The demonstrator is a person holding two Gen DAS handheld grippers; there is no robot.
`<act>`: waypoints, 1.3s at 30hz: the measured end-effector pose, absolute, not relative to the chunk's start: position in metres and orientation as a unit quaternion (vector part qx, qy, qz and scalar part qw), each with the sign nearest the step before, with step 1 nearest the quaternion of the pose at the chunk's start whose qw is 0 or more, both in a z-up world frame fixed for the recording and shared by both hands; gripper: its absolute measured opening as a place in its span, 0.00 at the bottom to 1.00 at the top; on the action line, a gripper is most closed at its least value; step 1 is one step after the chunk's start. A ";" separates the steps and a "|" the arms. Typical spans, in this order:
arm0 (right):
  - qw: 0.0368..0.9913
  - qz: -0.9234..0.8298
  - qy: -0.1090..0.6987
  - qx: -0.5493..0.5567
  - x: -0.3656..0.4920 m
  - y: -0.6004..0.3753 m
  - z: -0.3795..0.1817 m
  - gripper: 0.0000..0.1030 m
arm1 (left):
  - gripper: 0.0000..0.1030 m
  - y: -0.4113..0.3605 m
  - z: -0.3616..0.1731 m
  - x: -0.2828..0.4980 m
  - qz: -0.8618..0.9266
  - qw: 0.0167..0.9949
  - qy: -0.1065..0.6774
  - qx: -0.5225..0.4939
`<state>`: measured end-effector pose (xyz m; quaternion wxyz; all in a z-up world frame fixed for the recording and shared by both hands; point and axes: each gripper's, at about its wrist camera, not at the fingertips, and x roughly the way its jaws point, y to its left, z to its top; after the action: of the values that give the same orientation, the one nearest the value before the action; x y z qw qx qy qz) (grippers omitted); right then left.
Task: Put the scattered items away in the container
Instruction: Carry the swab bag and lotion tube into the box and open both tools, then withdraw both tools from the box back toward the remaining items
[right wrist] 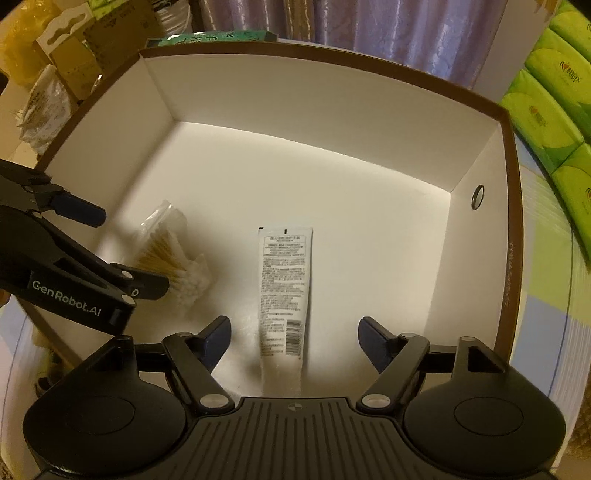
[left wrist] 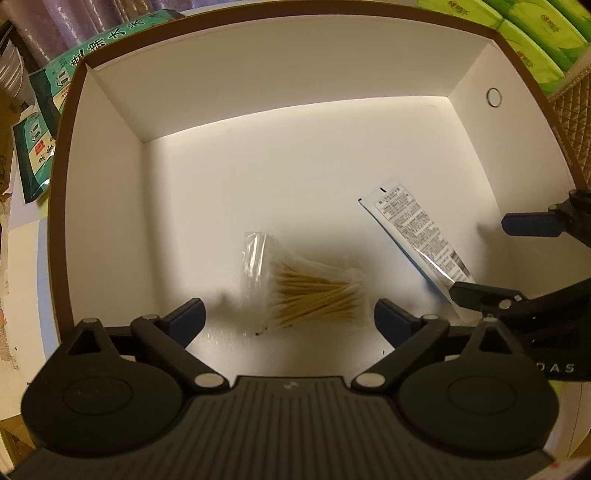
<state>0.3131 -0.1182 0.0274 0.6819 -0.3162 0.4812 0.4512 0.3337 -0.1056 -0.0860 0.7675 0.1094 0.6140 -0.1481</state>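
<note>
Where writing can be read at all, it sits on the left gripper [right wrist: 122,254] as the right wrist camera sees it: "GenRobot.AI" in white along its black arm. In the left wrist view the letters "DAS" show on the body of the right gripper [left wrist: 491,254]. The white tube [right wrist: 282,291] carries dense small print and a barcode, too fine to read. Faint lettering runs along the right rim of the box [right wrist: 511,258], not legible. Green tissue packs [right wrist: 554,110] beyond the box to the right bear a red logo, and teal packets [left wrist: 37,147] off to the left carry large Chinese characters.

Both grippers point down into the brown-rimmed, white-lined box with their jaws spread wide and nothing between the pads. The tube lies flat on the box floor directly below and ahead of the right gripper, centred between its fingers but free of them. The clear bag of cotton swabs [left wrist: 314,295] with wooden sticks lies on the floor just ahead of the left gripper, likewise untouched. From either camera the other gripper's fingers cross in front of a corner of the neighbouring item.

A metal eyelet [right wrist: 477,196] is set in the right wall. Behind the box hangs a purple curtain [right wrist: 369,26]; cardboard cartons [right wrist: 74,55] stand to the far left.
</note>
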 end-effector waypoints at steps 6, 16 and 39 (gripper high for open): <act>0.687 0.451 0.475 -0.315 0.305 -0.118 0.028 0.71 | 0.94 -0.103 -0.073 0.333 -0.155 0.770 0.608 0.114; 0.713 0.459 0.456 -0.271 0.299 -0.134 0.062 0.74 | 0.94 -0.096 -0.038 0.327 -0.156 0.793 0.577 0.118; 0.770 0.465 0.385 -0.206 0.239 -0.206 0.118 0.76 | 0.94 -0.058 0.025 0.240 -0.166 0.836 0.512 0.108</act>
<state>0.2389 -0.2061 0.1176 0.7700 -0.2059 0.3849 0.4654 0.2401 -0.0580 0.0254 0.8356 0.1081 0.5123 -0.1665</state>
